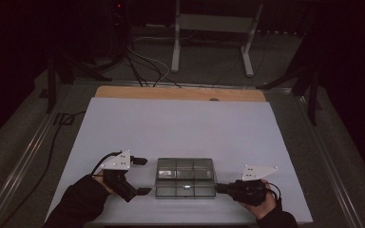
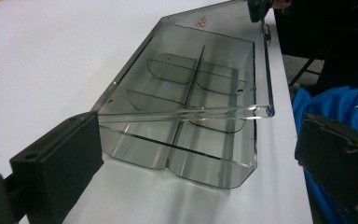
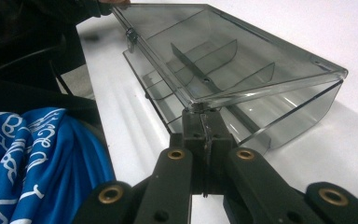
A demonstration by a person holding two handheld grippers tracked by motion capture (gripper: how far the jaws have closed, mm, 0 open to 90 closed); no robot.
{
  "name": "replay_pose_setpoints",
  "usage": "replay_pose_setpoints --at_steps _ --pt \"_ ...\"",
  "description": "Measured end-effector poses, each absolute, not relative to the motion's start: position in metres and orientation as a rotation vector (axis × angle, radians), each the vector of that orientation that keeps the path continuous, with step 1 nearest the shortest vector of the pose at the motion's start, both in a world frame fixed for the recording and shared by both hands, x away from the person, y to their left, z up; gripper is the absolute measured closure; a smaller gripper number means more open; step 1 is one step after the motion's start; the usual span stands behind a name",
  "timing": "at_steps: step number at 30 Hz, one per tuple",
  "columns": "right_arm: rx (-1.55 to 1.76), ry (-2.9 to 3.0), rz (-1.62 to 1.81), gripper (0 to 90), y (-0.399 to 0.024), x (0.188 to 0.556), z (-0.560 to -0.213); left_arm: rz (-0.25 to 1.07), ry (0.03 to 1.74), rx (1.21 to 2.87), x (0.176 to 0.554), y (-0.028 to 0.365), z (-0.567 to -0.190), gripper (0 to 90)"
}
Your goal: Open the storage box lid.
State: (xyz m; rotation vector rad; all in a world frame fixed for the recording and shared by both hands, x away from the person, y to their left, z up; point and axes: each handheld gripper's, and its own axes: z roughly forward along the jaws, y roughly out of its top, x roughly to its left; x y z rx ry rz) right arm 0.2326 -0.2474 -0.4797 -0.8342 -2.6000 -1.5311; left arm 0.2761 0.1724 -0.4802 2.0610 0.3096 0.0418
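Right gripper view shows the right gripper pinched shut on the box lid, so the wide-open left gripper should steady the clear box while the lid swings.

a clear smoky compartment box lies on the white table, lid slightly raised.

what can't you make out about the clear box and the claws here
- Whether the right claw pinches the lid edge or just touches it: right gripper view, jaws cover the contact.
- The clear box's contents: high view, too dim and small.
- The left claw's far jaw: left gripper view, cut off.
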Motion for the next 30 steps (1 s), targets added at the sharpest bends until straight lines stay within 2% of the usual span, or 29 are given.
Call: replay_pose_setpoints --at_steps 19,30 --pt "-0.842 -2.589 -1.559 90.0 -0.246 0.236 -0.474 0.087 0.273 1.995 0.284 0.169 -0.479 3.2" --pt "-0.849 -2.574 -1.581 90.0 -0.246 0.238 -0.469 0.109 0.269 2.06 0.283 0.162 -0.478 5.6"
